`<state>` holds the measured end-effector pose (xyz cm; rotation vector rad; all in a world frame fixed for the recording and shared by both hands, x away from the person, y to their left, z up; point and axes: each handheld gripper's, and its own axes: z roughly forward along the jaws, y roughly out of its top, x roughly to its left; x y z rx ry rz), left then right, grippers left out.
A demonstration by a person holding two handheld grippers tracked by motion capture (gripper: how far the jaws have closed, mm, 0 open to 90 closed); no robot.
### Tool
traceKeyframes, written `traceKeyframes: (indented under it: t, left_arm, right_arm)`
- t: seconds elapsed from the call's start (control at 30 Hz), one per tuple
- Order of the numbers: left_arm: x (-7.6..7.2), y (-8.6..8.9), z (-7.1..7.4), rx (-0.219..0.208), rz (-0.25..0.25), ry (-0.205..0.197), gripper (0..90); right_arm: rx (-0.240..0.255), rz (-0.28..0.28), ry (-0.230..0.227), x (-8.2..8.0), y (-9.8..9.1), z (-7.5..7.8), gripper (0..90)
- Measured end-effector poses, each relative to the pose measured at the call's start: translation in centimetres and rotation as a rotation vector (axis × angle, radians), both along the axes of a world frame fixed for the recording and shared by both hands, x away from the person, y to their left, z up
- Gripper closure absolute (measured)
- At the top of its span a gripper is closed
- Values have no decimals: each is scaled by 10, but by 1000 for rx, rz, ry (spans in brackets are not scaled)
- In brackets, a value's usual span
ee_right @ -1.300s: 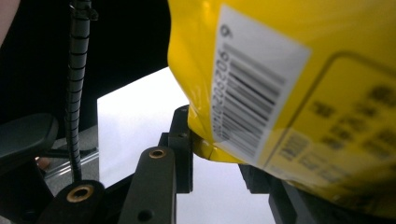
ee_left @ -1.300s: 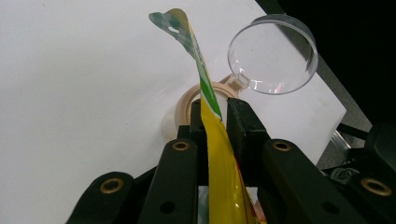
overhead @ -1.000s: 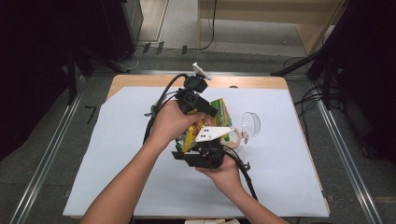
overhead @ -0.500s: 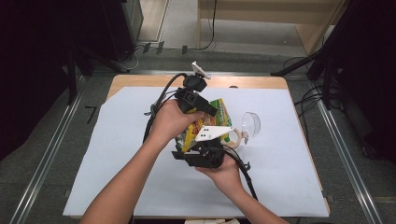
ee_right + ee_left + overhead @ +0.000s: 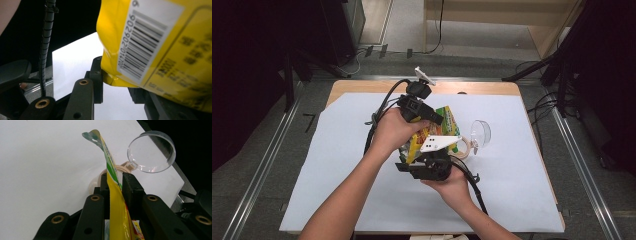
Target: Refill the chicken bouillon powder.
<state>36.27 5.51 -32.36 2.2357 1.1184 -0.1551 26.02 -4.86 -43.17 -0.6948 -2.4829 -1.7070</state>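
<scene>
yellow and green snack bag [image 5: 439,131] is being held off the white sheet [image 5: 332,165] near table centre, pinched between both grippers. no brand name is legible in any view. in the right gripper view the bag's back panel [image 5: 160,47] is showing a white barcode label with digits running along it, reading roughly "902902 01400"; a large digit at the label's top corner looks like a 6 or 9, cannot tell which. the darker print on the yellow panel is too blurred to read.

left gripper [image 5: 115,187] is pinching the bag's thin edge: in the left gripper view both black jaws are pressing flat on the yellow film, with the bag's green-and-white top seal standing up toward 12 o'clock. in the high view the left hand [image 5: 393,131] is wrapping the gripper body from the 9 o'clock side, forearm coming up from 7 o'clock, cable looping off toward 11 o'clock.

right gripper [image 5: 117,82] is closing on the bag's bottom corner: the left jaw is touching the folded yellow corner, the right jaw is sitting behind the bag. in the high view the right hand [image 5: 451,184] is cupping its gripper from below at 6 o'clock of the bag, grey plate on top, forearm entering from 5 o'clock.

a clear round lid [image 5: 480,134] and a beige tape ring [image 5: 466,147] are lying on the sheet at about 3 o'clock of the bag, just beside each other.
</scene>
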Motion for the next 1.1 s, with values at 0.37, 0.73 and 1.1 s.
traceKeyframes:
  t: [0.37, 0.73, 1.1]
  left_arm:
    - [2, 1, 0, -2, 2, 11, 792]
    - [2, 2, 0, -1, 1, 13, 788]
    - [3, 1, 0, -1, 3, 16, 788]
  right_arm:
    - [1, -3, 2, 0, 0, 1, 701]
    - [-4, -2, -3, -1, 1, 2, 701]
    - [-5, -5, -8, -2, 1, 3, 699]
